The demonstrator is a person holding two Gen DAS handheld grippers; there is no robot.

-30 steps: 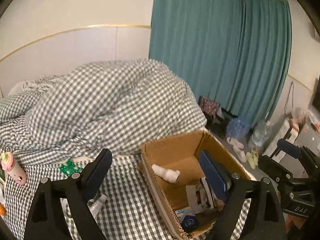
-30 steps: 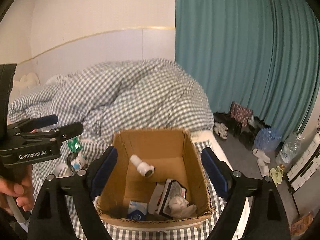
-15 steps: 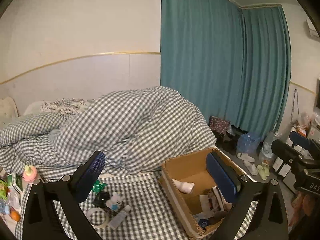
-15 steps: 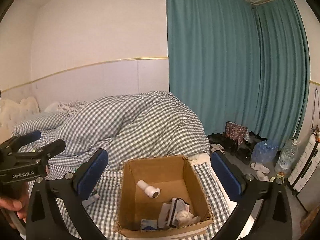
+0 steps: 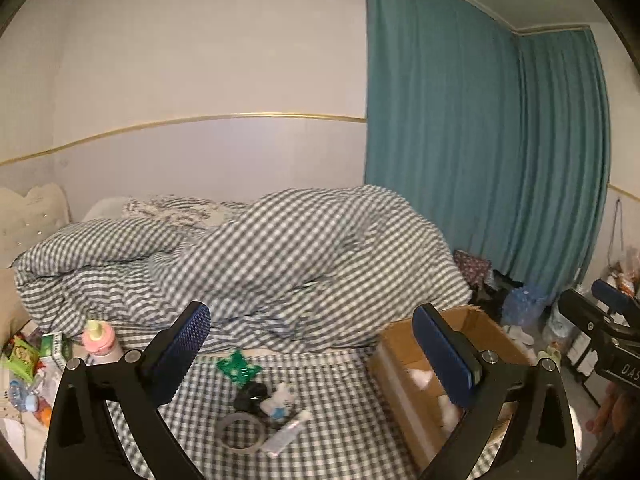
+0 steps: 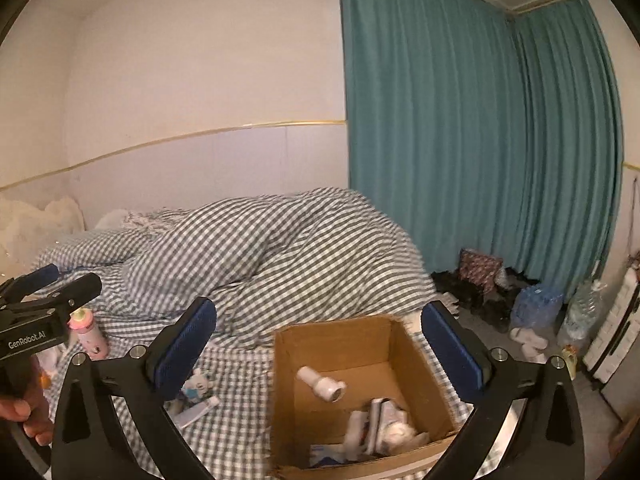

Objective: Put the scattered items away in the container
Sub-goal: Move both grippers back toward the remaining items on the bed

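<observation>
Both grippers were empty with their jaws spread wide. I held the left gripper (image 5: 316, 356) above the loose clutter on the checked bedsheet (image 5: 340, 412), and the right gripper (image 6: 328, 344) above the cardboard box (image 6: 288, 380), well clear of both. I judged that height sensible: from up there each camera took in its own half of the job, the pile on one side and the container on the other.

Several items lay close together on the sheet in the left view: a roll of tape (image 5: 240, 434) nearest me, a white tube (image 5: 288, 432) just beside it, a small white and blue figure (image 5: 280, 398) touching a black object (image 5: 250, 392) I could not identify, and a flat green piece (image 5: 239, 366) a little further off. A pink bottle (image 5: 102, 342) stood upright near the bed's left edge, beside some packets too blurred to name.

The box sat open on the sheet to the right of the pile, flaps up. Inside lay a white pipe fitting (image 6: 322, 384) on its side, and a jumble of white and dark things toward the near wall. Much of its floor looked bare, so I reckoned the remaining pieces would fit.
</observation>
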